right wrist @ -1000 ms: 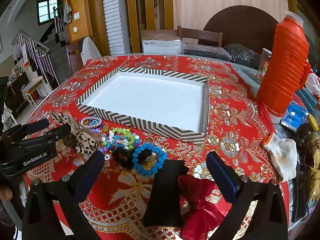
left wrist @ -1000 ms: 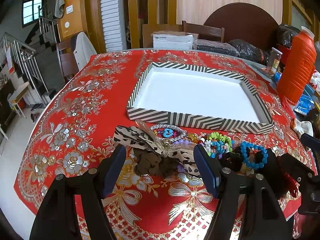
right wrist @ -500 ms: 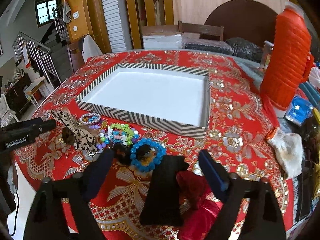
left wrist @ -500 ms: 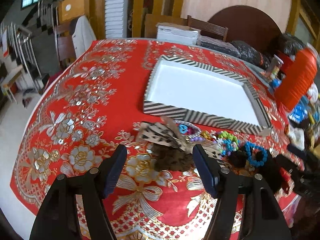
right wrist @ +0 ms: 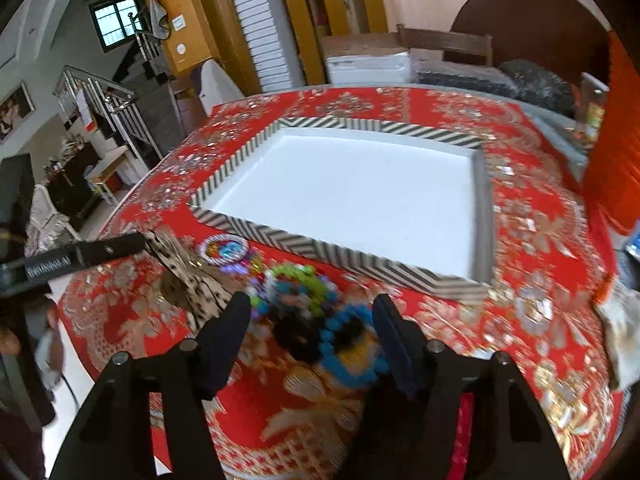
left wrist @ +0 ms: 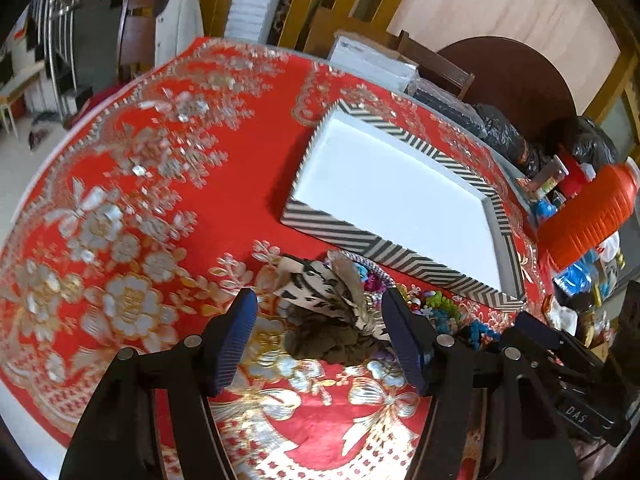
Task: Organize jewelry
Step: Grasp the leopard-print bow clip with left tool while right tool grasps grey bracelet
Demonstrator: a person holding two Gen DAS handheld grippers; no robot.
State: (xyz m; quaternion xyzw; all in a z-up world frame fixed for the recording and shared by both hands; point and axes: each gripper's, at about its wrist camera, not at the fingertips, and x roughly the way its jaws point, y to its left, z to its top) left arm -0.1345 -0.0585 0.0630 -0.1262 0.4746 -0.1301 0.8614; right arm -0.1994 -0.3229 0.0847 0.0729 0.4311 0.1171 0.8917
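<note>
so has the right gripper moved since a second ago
Yes. The right gripper has shifted left along the near edge of the striped tray; it framed a black card and red bow, and now its closing jaws flank the blue bead bracelet, not yet pressing it.

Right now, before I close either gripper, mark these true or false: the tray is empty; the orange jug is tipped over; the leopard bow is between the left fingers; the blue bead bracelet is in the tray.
1. The tray is empty: true.
2. The orange jug is tipped over: false, it stands upright beside the tray.
3. The leopard bow lies between the left gripper fingers: true, untouched.
4. The blue bead bracelet is in the tray: false, it lies on the tablecloth, at the right gripper.
</note>
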